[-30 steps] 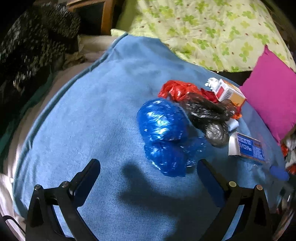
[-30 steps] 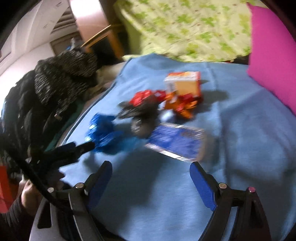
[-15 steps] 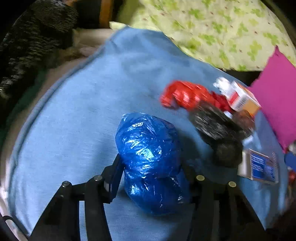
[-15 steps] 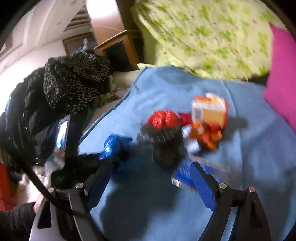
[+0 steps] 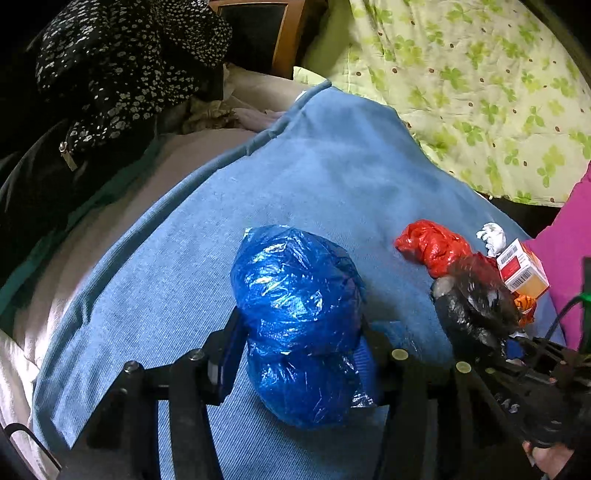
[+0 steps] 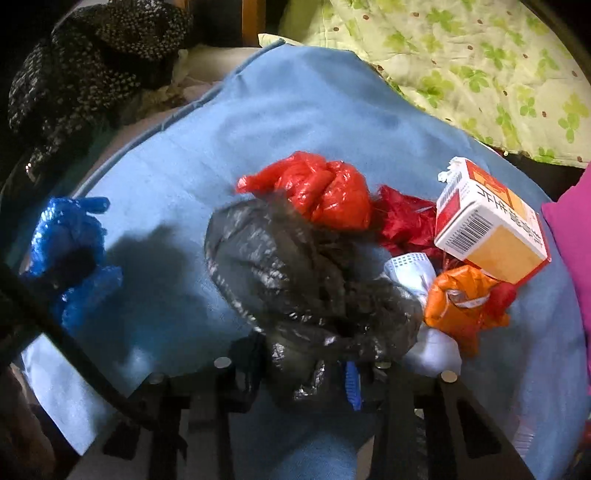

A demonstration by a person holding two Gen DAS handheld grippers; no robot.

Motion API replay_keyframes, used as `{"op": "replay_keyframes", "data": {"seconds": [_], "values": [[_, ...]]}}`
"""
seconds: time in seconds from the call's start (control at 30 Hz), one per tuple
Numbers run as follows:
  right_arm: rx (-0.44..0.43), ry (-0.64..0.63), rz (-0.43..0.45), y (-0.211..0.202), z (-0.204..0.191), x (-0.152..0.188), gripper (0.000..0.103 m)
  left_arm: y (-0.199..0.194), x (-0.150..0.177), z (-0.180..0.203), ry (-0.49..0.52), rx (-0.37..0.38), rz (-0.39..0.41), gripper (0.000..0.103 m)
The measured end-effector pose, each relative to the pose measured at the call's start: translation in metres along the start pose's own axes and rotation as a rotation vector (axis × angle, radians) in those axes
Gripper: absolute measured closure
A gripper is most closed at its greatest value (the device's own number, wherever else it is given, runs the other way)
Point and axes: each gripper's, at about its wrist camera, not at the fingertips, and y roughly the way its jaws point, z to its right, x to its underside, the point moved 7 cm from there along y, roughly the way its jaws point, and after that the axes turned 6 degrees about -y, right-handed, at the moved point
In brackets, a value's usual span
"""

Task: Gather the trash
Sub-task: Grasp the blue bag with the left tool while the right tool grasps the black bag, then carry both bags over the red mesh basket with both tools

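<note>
A crumpled blue plastic bag (image 5: pixel 299 317) sits between the fingers of my left gripper (image 5: pixel 301 354), which is shut on it over the blue blanket (image 5: pixel 332 177). My right gripper (image 6: pixel 314 369) is shut on a black plastic bag (image 6: pixel 295 273); the bag also shows in the left wrist view (image 5: pixel 476 302). A red bag (image 6: pixel 317 188), an orange wrapper (image 6: pixel 461 306) and a red and white carton (image 6: pixel 487 221) lie close behind the black bag. The blue bag also shows at the left of the right wrist view (image 6: pixel 70 251).
A green floral quilt (image 5: pixel 480 92) lies behind the blanket. A pink cushion (image 5: pixel 569 258) is at the right. A black spotted garment (image 5: pixel 122 66) is heaped at the left, beside a wooden frame (image 5: pixel 258 33). White paper scraps (image 6: pixel 432 350) lie under the pile.
Both grippers moved forward and closed. The left one closed on the blue bag. The right one moved in to the black bag and closed on it.
</note>
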Motion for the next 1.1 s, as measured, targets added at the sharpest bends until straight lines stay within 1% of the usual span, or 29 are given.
{"op": "replay_keyframes", "data": {"seconds": [0.1, 0.2, 0.3, 0.4, 0.5, 0.6, 0.7, 0.8, 0.9, 1.1], "values": [[-0.008, 0.014, 0.082, -0.030, 0.002, -0.004, 0.068, -0.002, 0.002, 0.001, 0.008, 0.004, 0.002, 0.047], [-0.027, 0.057, 0.163, -0.068, 0.010, -0.002, 0.068, -0.004, 0.004, 0.007, 0.030, 0.016, 0.007, 0.047], [-0.029, 0.106, 0.222, -0.105, 0.024, 0.010, 0.068, -0.010, 0.009, 0.017, 0.072, 0.035, 0.018, 0.047], [-0.011, 0.151, 0.260, -0.133, 0.040, 0.026, 0.068, -0.021, 0.015, 0.034, 0.127, 0.068, 0.036, 0.047], [0.009, 0.204, 0.289, -0.160, 0.059, 0.050, 0.068, -0.035, 0.024, 0.053, 0.191, 0.097, 0.053, 0.047], [0.033, 0.259, 0.307, -0.179, 0.079, 0.073, 0.068, -0.051, 0.032, 0.074, 0.246, 0.123, 0.064, 0.047], [0.058, 0.322, 0.318, -0.196, 0.100, 0.098, 0.068, -0.065, 0.038, 0.089, 0.267, 0.151, 0.060, 0.047], [0.070, 0.387, 0.323, -0.205, 0.118, 0.124, 0.068, -0.082, 0.042, 0.109, 0.301, 0.176, 0.076, 0.047], [0.092, 0.432, 0.332, -0.217, 0.134, 0.145, 0.068, -0.099, 0.048, 0.134, 0.334, 0.219, 0.078, 0.047], [0.148, 0.535, 0.353, -0.244, 0.169, 0.194, 0.068, -0.131, 0.072, 0.196, 0.445, 0.319, 0.092, 0.047]]}}
